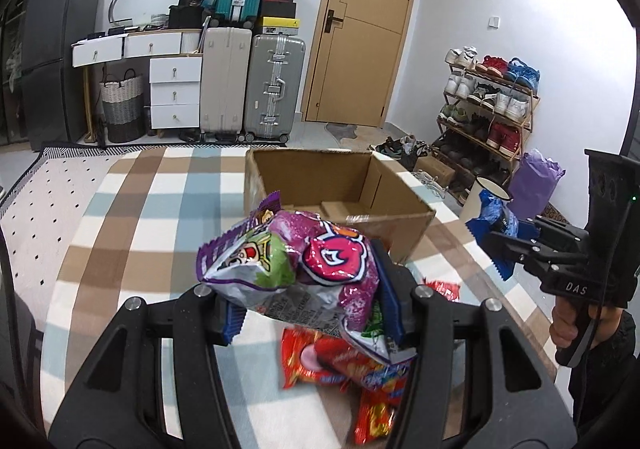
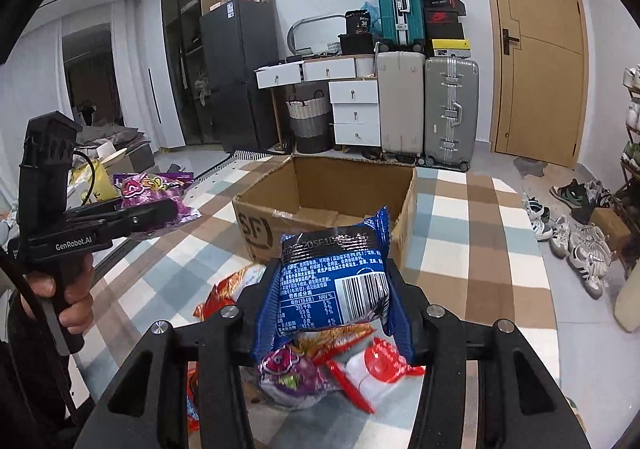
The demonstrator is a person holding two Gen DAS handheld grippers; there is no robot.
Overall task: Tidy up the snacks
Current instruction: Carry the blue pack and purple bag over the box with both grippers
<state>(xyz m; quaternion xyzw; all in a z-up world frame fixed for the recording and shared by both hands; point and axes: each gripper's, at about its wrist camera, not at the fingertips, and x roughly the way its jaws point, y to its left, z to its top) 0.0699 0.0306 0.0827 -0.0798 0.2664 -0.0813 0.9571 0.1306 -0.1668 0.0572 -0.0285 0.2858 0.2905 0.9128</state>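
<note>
My left gripper (image 1: 304,289) is shut on a purple and pink snack bag (image 1: 296,265), held above the checked tablecloth (image 1: 132,217). My right gripper (image 2: 332,289) is shut on a blue snack packet (image 2: 332,281) with its barcode side up. Each gripper shows in the other's view: the right one (image 1: 496,245) with its blue packet (image 1: 494,217), the left one (image 2: 168,209) with the purple bag (image 2: 156,189). An open cardboard box (image 1: 340,185) (image 2: 320,189) stands ahead of both, its inside showing no snacks. Red and orange snack packs (image 1: 340,365) (image 2: 360,369) lie on the cloth beneath.
A hand (image 1: 568,325) grips the right tool's handle, another hand (image 2: 68,289) the left's. Behind the table stand suitcases (image 1: 248,85), white drawers (image 1: 172,89), a dark fridge (image 1: 56,49), a wooden door (image 1: 360,29) and a shoe rack (image 1: 488,105). Shoes (image 2: 580,241) lie on the floor.
</note>
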